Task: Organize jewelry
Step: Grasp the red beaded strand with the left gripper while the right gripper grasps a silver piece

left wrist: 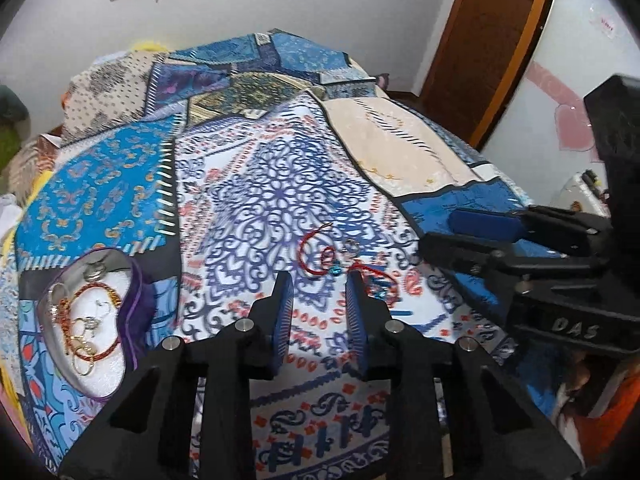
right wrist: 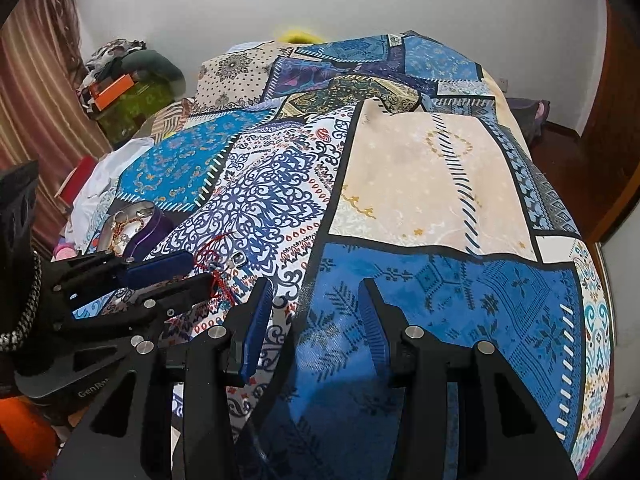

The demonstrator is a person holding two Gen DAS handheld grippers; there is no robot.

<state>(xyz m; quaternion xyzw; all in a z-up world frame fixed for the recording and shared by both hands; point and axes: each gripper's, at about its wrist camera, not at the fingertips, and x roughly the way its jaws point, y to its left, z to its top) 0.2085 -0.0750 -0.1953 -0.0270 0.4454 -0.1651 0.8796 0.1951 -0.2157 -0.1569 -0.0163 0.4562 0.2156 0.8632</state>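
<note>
A red cord bracelet (left wrist: 320, 254) with small blue beads lies on the patterned bedspread, with a silver ring (left wrist: 351, 246) beside it. My left gripper (left wrist: 318, 280) is open and empty, its tips just short of the cord. An open purple jewelry case (left wrist: 134, 308) at the left holds beaded bracelets and gold rings (left wrist: 86, 320). My right gripper (right wrist: 316, 284) is open and empty over a blue patch of the bedspread; it shows in the left wrist view (left wrist: 440, 232) to the right of the cord. The case (right wrist: 154, 222), the cord (right wrist: 212, 256) and the ring (right wrist: 239, 257) show in the right wrist view.
The patchwork bedspread (right wrist: 420, 184) covers the whole bed. A pile of clothes and boxes (right wrist: 120, 88) sits in the far left corner by a striped curtain (right wrist: 32, 120). A brown wooden door (left wrist: 488, 40) stands at the right.
</note>
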